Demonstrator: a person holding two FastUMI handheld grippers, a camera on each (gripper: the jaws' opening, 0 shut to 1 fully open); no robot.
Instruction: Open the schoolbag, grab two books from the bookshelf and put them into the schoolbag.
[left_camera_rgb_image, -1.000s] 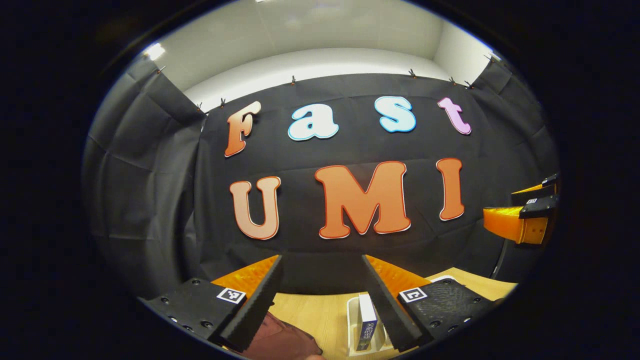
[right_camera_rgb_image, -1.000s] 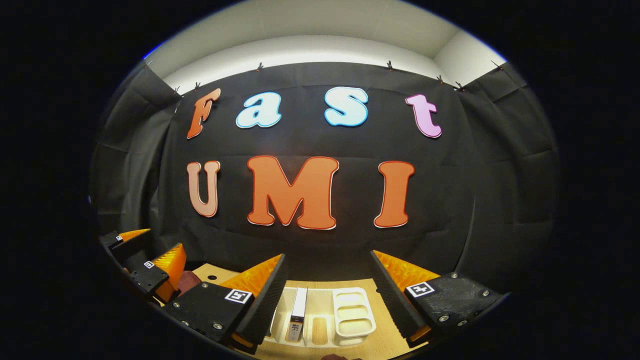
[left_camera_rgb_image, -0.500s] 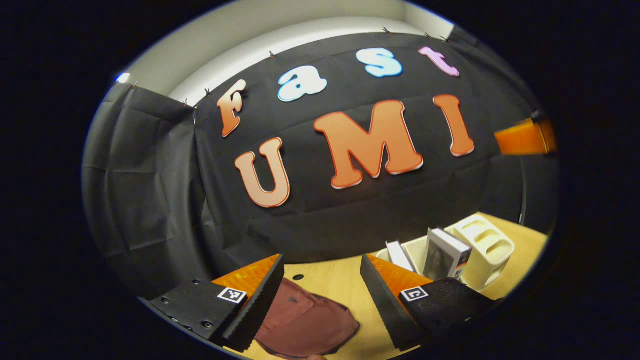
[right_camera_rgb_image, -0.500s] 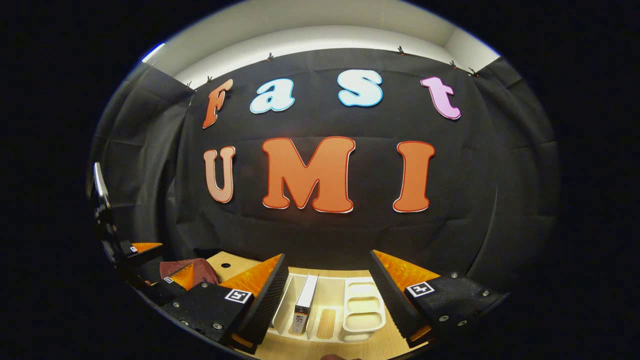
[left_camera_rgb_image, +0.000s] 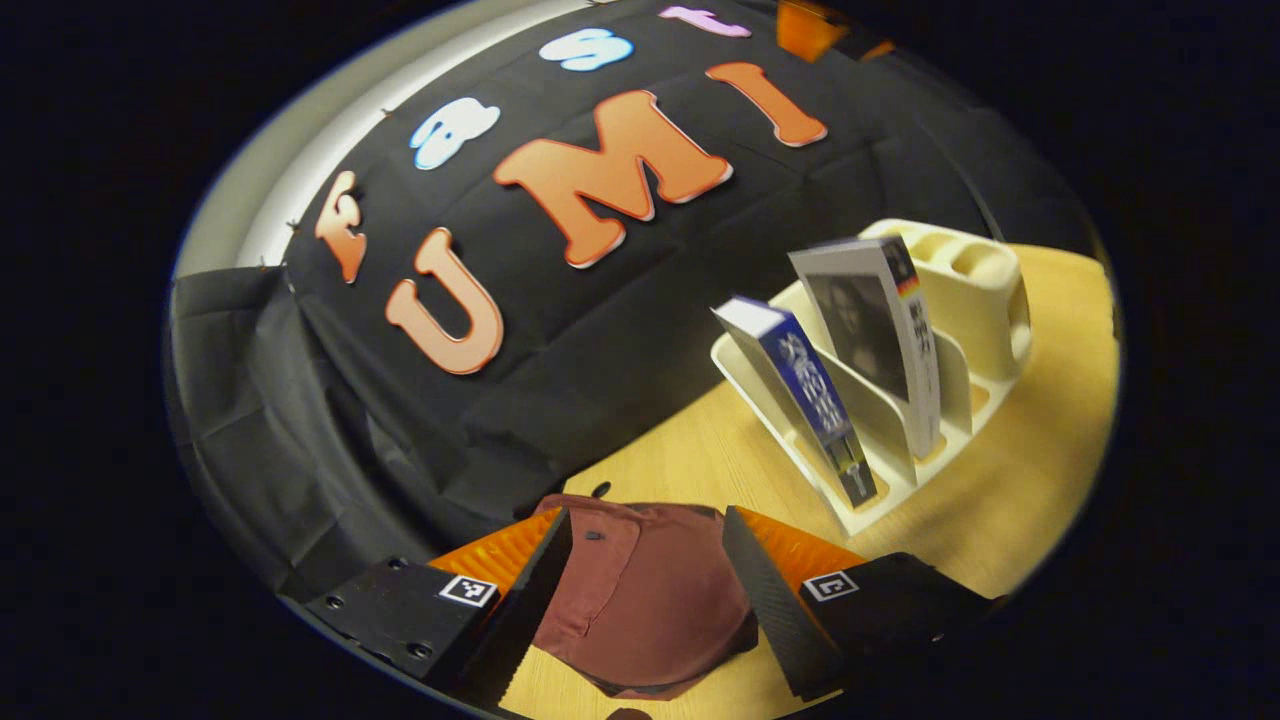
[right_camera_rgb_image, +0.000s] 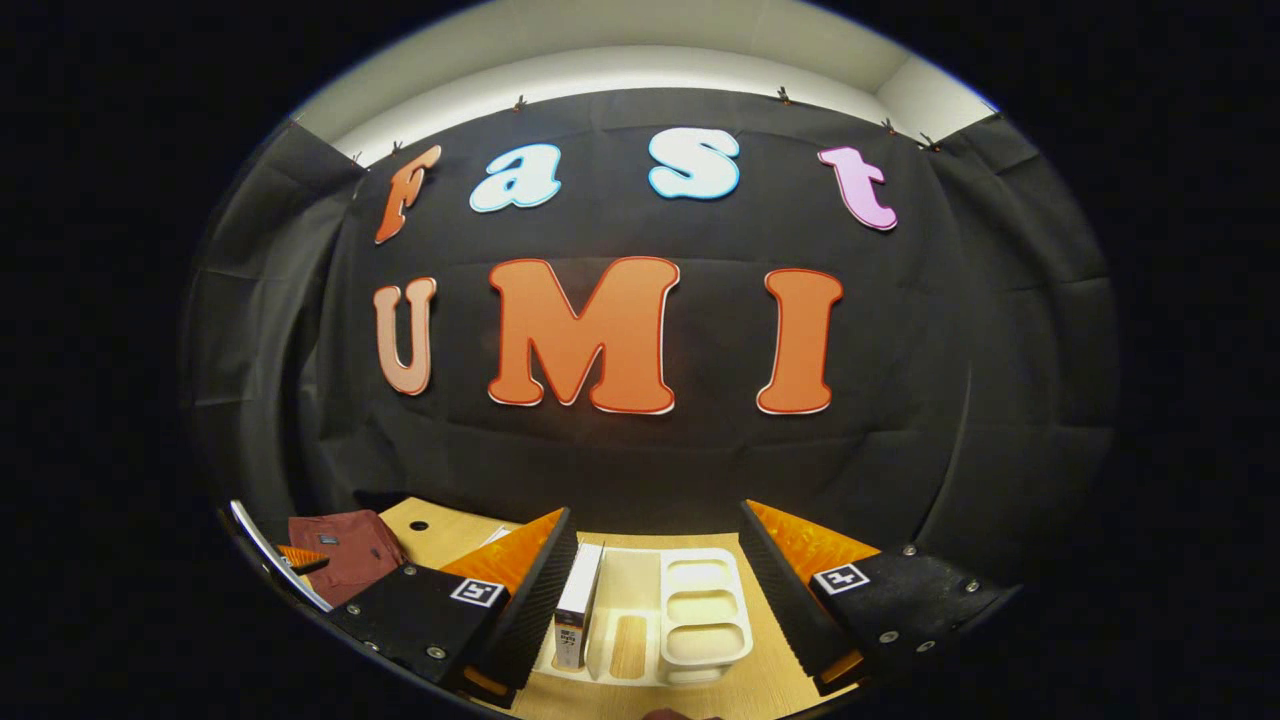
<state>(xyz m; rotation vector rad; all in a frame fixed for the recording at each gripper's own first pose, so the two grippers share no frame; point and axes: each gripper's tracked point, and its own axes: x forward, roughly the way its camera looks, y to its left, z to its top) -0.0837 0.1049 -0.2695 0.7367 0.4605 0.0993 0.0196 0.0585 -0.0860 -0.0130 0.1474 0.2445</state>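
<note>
Left tool (left_camera_rgb_image: 640, 560) is hanging spread above the schoolbag (left_camera_rgb_image: 640, 590), which is lying flat on the bench (left_camera_rgb_image: 1000, 500). Right tool (right_camera_rgb_image: 655, 560) is hanging spread before the bookshelf (right_camera_rgb_image: 690, 620), to the schoolbag's right, holding two upright books (left_camera_rgb_image: 815, 395).

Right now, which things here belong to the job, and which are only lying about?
For the job:
schoolbag
blue book
grey book
bookshelf
left gripper
right gripper

Lying about:
table
</note>
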